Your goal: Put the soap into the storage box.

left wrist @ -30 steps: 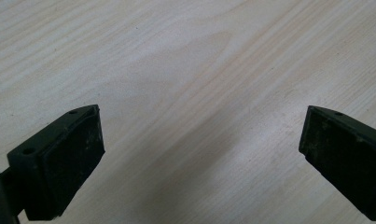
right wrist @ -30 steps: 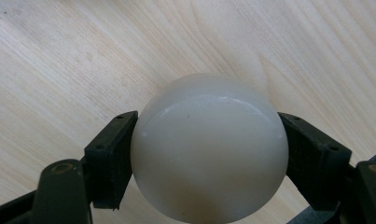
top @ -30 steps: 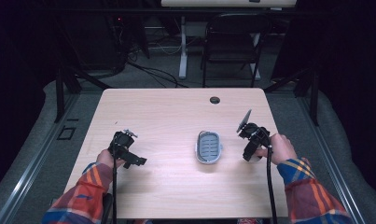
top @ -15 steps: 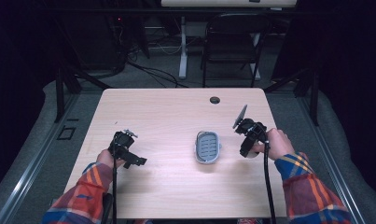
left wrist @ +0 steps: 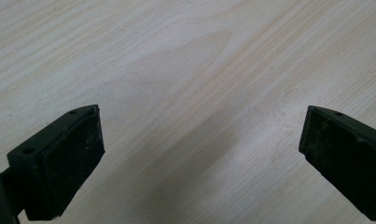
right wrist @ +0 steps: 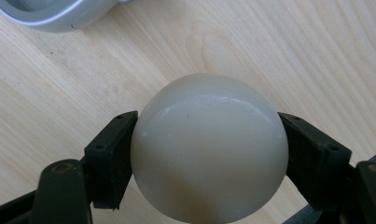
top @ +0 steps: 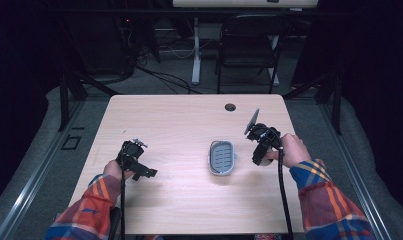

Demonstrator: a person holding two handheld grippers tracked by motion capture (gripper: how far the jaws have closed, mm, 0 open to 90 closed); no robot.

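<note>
The right gripper [top: 263,145] is drifting toward nine o'clock, closing on the dish [top: 222,157], its jaws pinching a white ball [right wrist: 209,147]; a drop-off looks likely. The left gripper [top: 134,159] is idling wide open and empty over the table [top: 179,120].

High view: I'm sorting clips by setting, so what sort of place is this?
Probably a lab or studio set up for recording, not a home. A bare wooden table stands on grey floor amid dark surroundings, with cables on the floor behind and a folding chair beyond.
</note>
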